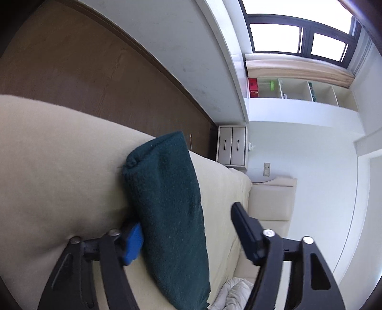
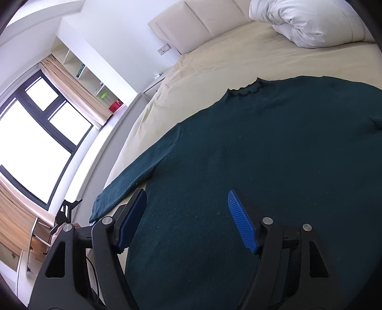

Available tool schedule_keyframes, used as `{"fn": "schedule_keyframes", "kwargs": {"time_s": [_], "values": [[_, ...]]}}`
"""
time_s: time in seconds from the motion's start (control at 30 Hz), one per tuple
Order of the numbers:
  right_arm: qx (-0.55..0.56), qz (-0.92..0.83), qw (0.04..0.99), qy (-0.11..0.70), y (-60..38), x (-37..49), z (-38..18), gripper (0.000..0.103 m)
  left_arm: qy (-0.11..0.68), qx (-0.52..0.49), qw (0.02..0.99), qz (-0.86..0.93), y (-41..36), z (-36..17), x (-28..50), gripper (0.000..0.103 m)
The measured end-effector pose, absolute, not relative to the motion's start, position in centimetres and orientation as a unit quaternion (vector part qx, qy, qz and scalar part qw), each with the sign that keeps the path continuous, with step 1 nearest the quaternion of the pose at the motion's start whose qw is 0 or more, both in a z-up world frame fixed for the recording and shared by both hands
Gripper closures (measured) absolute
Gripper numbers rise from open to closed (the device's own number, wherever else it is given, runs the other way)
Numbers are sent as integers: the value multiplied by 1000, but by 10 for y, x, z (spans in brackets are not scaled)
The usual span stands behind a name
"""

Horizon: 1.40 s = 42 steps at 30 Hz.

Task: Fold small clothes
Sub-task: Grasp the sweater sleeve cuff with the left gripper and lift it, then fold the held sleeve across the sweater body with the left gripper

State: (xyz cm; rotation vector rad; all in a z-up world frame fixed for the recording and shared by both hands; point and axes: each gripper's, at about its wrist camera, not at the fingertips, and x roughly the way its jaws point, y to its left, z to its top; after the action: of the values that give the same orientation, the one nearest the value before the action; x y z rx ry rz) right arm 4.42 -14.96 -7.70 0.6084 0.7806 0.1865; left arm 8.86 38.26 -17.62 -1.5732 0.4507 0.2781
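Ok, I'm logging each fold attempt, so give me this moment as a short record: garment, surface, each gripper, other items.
garment: dark green sweater, spread flat, neckline toward the headboard, one sleeve lying out to the side
surface: bed with cream sheet
left gripper: jaws apart, a sleeve of the sweater between them, one pad at its edge, not clamped
right gripper: jaws apart over the sweater's lower body near its side edge, no grip visible
other items: white duvet bunched near the headboard

A dark green knit sweater (image 2: pixel 250 147) lies spread flat on a cream bedsheet, its frilled collar toward the headboard and one sleeve (image 2: pixel 133 176) stretched toward the bed's edge; in the left wrist view, a sleeve (image 1: pixel 167 205) lies straight.
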Motion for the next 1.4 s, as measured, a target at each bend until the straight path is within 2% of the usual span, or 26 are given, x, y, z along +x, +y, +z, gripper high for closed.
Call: {"fn": "schedule_keyframes", "kwargs": {"time_s": [0.07, 0.1, 0.3, 0.5, 0.6, 0.7, 0.83, 0.9, 0.97, 1.0, 1.07, 1.2, 1.4], "values": [[295, 83, 876, 373, -159, 42, -81, 36, 239, -679, 682, 125, 377, -175, 101, 91], [297, 80, 876, 372, -165, 42, -83, 39, 253, -667, 688, 132, 368, -170, 108, 96], [319, 55, 875, 359, -206, 26, -93, 44, 301, -493, 813, 71, 283, -84, 147, 95], [345, 23, 876, 336, -261, 0, -102, 44, 322, -201, 924, -52, 93, 1, 179, 95], [364, -1, 873, 324, -292, -14, -109, 44, 313, -55, 942, -106, -13, 11, 170, 95], [383, -26, 869, 314, -321, -26, -118, 44, 309, 38, 938, -155, -97, 1, 158, 94], [400, -51, 862, 307, -350, -39, -131, 44, 341, 107, 915, -187, -159, -44, 155, 87], [401, -55, 859, 314, -357, -41, -137, 44, 369, 125, 902, -185, -167, -69, 158, 69], [398, -61, 857, 322, -364, -42, -142, 43, 380, 122, 899, -182, -165, -81, 156, 42], [396, -63, 857, 324, -367, -41, -143, 42, 382, 117, 898, -184, -163, -83, 154, 37], [393, -61, 856, 331, -373, -36, -146, 42, 388, 118, 895, -184, -160, -82, 147, 20], [381, -41, 857, 345, -369, -14, -141, 37, 396, 88, 891, -202, -136, -74, 127, 8], [373, 39, 844, 384, -330, 42, -127, 37, 416, 15, 878, -234, -80, -75, 98, 7]]}}
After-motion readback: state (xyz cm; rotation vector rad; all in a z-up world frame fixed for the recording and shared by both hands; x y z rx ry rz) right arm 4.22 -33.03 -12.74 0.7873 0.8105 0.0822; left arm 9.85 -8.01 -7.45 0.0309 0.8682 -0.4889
